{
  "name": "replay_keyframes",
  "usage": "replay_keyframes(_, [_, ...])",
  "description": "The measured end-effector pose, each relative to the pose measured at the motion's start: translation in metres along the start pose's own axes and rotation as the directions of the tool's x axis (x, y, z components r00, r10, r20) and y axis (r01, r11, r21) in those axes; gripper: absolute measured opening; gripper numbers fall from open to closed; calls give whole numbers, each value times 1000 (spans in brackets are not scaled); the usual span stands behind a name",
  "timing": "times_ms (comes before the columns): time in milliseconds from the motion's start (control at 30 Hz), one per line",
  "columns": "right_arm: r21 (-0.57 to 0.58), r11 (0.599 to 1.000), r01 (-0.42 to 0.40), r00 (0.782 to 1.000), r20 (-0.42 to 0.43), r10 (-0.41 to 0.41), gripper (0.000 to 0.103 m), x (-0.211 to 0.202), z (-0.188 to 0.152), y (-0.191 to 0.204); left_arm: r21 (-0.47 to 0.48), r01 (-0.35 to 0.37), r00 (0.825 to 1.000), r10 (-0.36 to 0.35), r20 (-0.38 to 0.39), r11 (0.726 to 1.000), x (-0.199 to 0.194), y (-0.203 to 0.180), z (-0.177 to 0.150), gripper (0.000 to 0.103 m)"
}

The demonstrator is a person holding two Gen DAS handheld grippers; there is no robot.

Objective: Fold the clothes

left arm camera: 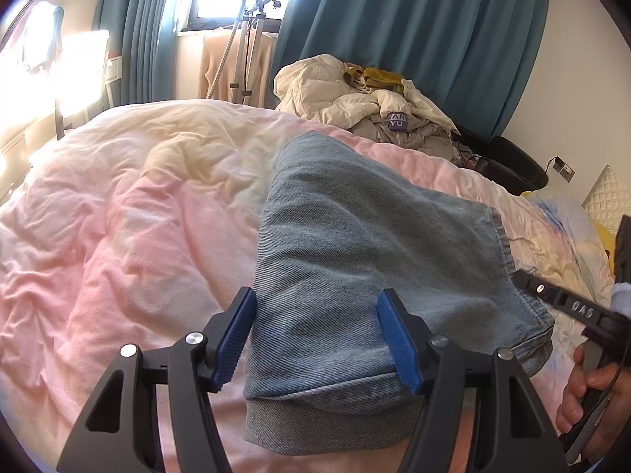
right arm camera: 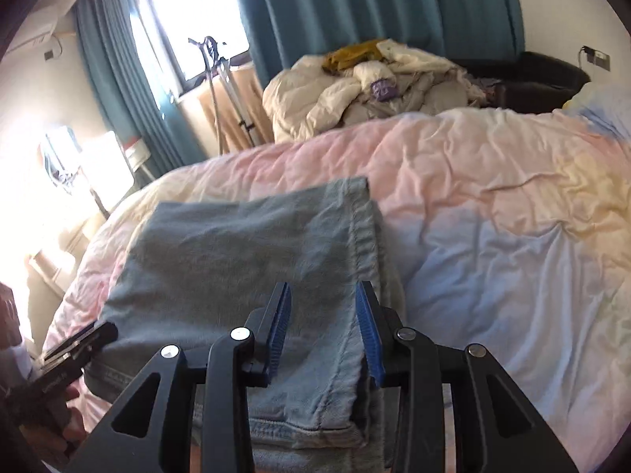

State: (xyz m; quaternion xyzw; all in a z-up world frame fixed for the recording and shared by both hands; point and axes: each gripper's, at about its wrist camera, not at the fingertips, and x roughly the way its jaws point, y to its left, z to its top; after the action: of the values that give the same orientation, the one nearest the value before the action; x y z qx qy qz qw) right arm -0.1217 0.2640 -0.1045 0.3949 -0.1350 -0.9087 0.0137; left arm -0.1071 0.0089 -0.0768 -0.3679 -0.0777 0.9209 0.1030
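Note:
Folded light-blue jeans lie on the pink and white duvet of a bed. My left gripper hangs open over their near folded edge, its blue pads straddling the denim without pressing it. In the right wrist view the jeans show a stitched hem on the right. There my right gripper stands partly open, with the jeans' right-hand folded layers between its pads but not squeezed. Each gripper's black finger shows at the other view's edge, held by a hand.
A heap of cream bedding and clothes sits beyond the bed's far side, next to a black seat. Teal curtains and a metal stand are by the bright window. Pillows lie at the right.

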Motion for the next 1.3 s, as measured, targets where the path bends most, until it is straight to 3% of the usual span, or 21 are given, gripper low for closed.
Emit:
replay_keyframes(67, [1,1000,15,995,-94,-14,34,26,-11,-2,12,2,1000,-2,-6,1000,0,-3,0,66])
replay_keyframes(133, [-18,1000,18,992,-122,-20,34,43,-21,-6,27,-3,1000,3,-8,1000,0,-7,-1,66])
replay_keyframes(267, [-23,999,23,993,-116,-25,34,43,-20,-4,38,-21,1000,22,-7,999,-1,-9,-2,66])
replay_keyframes(433, [74,996,-52,995,-82,58,34,20,-20,-18,-77,72,997,-74,-19,994,-5,11,3,69])
replay_keyframes(500, [145,985,-92,992,-77,104,46,10,-18,-29,-125,133,989,-139,-42,983,-4,20,4,77])
replay_keyframes(567, [205,973,-109,990,-61,124,79,2,-18,-42,-175,156,986,-164,-36,972,-5,28,2,83])
replay_keyframes(633, [254,960,-118,990,-46,134,79,-4,-20,-56,-213,160,985,-171,-33,964,-3,34,1,98])
replay_keyframes(833, [401,892,-208,959,-94,266,79,14,-26,-79,-238,231,961,-260,-99,943,17,36,-6,100])
replay_keyframes(933, [366,909,-198,950,-156,270,79,30,-28,-73,-276,264,938,-312,-151,924,30,38,-10,100])
replay_keyframes(1033, [302,940,-157,958,-185,219,80,39,-28,-64,-327,255,931,-322,-171,910,36,45,-12,100])
replay_keyframes(1167, [328,930,-165,953,-191,236,80,46,-27,-69,-383,281,905,-376,-198,880,48,51,-14,100])
replay_keyframes(1300, [360,916,-176,951,-179,253,80,47,-26,-77,-372,284,905,-375,-199,884,50,47,-16,100])
